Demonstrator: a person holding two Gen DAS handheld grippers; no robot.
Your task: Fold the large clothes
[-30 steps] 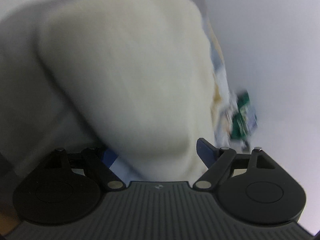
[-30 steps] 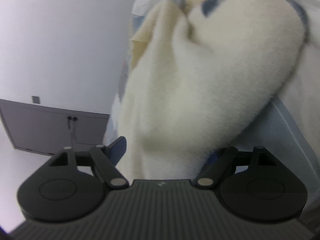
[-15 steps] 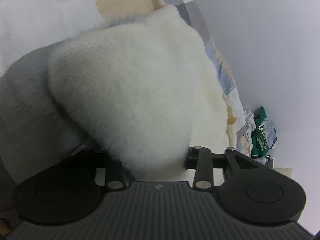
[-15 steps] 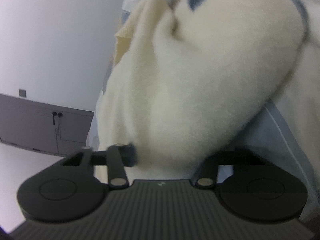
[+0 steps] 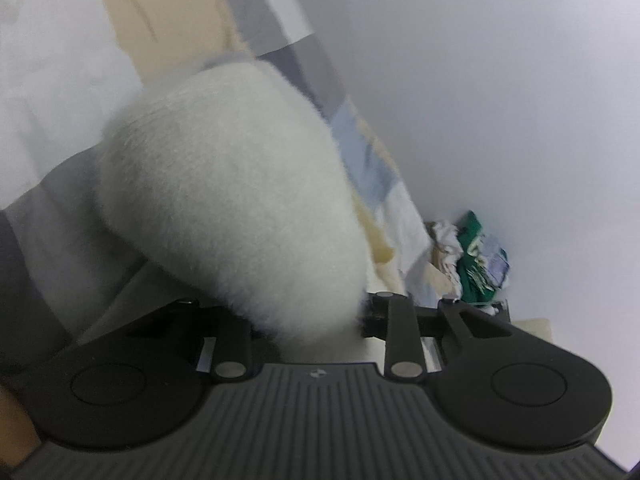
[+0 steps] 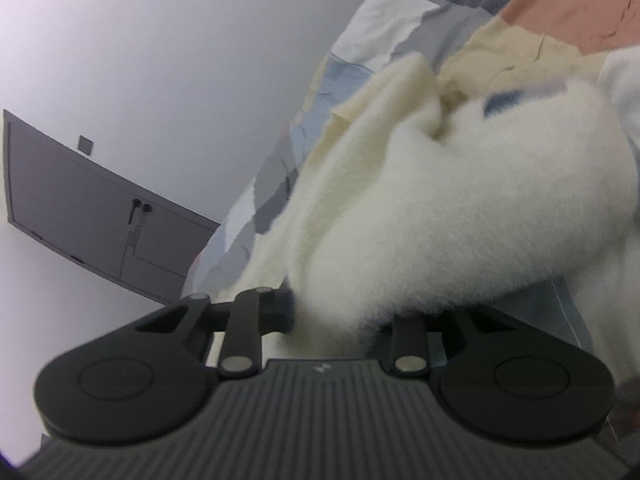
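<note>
Both tools, left [image 5: 308,320] and right [image 6: 332,312], pinch the fluffy white garment [image 5: 232,200] raised over the bed [image 6: 360,40]; thick pile could slip free, dropping a corner and spoiling the fold

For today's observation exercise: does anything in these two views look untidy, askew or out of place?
Yes. A heap of crumpled clothes sits bunched against the wall in the left wrist view, unfolded. The fluffy white garment, clamped by the left gripper and right gripper, hangs bunched rather than flat.
</note>
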